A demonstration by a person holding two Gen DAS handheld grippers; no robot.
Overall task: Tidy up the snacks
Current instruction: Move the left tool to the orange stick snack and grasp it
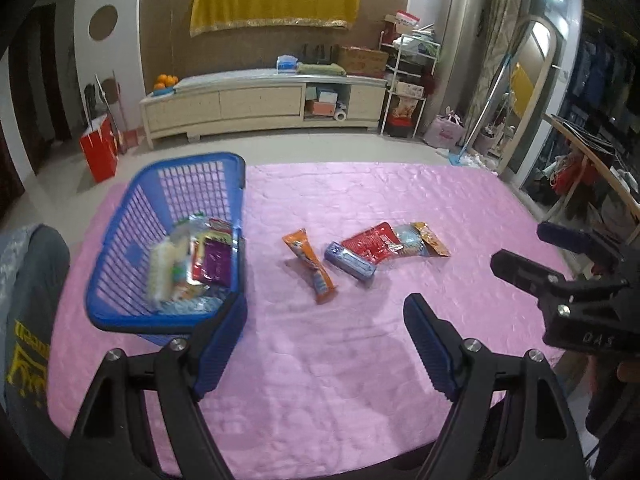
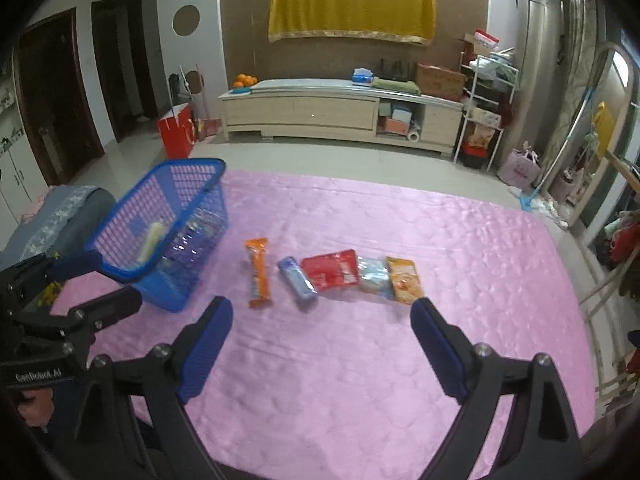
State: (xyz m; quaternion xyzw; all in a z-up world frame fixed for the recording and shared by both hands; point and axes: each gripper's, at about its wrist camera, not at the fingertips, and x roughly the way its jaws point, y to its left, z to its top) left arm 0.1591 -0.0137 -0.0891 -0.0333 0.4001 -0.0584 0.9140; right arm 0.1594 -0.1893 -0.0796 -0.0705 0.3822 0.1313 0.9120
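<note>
Basket [image 1: 120, 248]: blue, on the pink counter [image 1: 340, 380] at its left side, tilted; several snacks inside.
Left view: looks into the basket; white packet [image 1: 164, 272] and purple packet [image 1: 218, 262] among its contents.
Right view: basket [image 2: 176, 232] seen from the side; contents mostly hidden by its wall.
Row on counter: orange bar [image 2: 259, 272], blue roll [image 2: 297, 283], red pack [image 2: 330, 269], pale-blue pack [image 2: 374, 279], yellow pack [image 2: 405, 280], side by side, the last three touching.
Left tool [image 1: 326, 346]: wide open, empty, its left finger just beside the basket's near corner.
Right tool [image 2: 322, 350]: wide open, empty, above the counter just short of the row.
</note>
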